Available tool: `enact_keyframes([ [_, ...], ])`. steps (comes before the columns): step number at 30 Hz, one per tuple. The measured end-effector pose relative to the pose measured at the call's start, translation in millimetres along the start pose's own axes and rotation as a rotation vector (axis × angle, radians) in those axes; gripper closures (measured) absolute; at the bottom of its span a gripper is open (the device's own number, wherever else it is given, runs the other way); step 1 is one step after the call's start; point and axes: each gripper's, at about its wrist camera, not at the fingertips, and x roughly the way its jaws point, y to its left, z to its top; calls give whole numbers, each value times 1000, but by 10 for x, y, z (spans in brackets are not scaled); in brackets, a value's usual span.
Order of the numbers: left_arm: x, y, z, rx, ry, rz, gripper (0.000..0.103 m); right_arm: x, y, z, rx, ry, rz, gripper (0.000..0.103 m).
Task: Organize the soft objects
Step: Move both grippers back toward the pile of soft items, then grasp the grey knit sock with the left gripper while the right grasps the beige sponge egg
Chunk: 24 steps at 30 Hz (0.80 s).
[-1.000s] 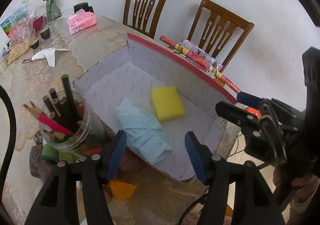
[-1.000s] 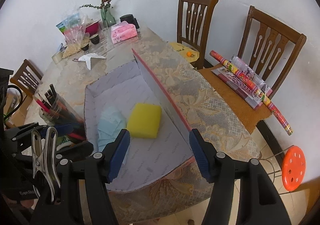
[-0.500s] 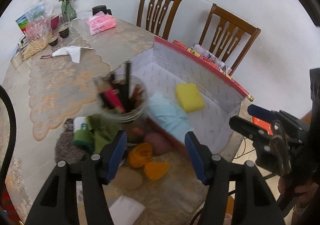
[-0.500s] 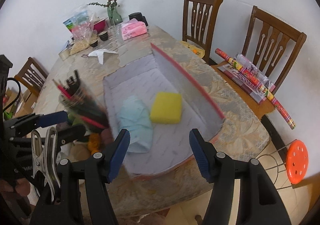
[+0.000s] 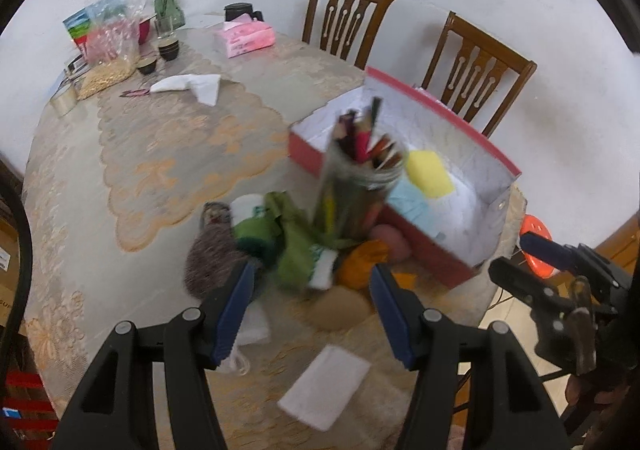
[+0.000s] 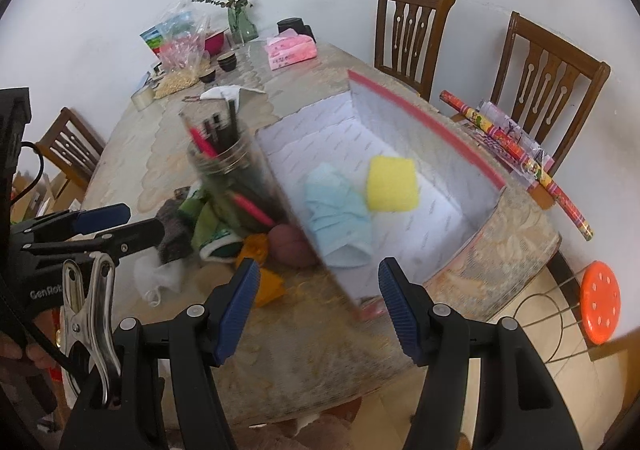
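Soft objects (image 5: 304, 250): heaped on counter (image 5: 160, 170) beside box (image 5: 440, 170), which holds sponge (image 6: 394, 184) and blue cloth (image 6: 338, 216). Both views have swung from box to heap. Left hand-held gripper (image 5: 310, 314) and right hand-held gripper (image 6: 316, 306) spread, empty; next pick pending.

1 yellow sponge (image 6: 393, 184), 1 blue cloth (image 6: 338, 216), 1 box (image 6: 424, 122), 1 pencil jar (image 6: 236, 180)

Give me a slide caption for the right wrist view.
Open right tool over the table edge, facing a red box holding a yellow sponge and blue cloth.
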Motion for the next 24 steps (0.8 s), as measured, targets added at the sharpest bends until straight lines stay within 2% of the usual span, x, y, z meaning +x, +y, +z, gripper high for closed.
enact_keyframes([
  [14, 42, 658, -189, 8, 21, 15, 39, 105, 461, -243, 40, 45, -15, 40],
  [24, 438, 922, -150, 21, 68, -12, 39, 414, 767, -322, 43, 108, -17, 40],
])
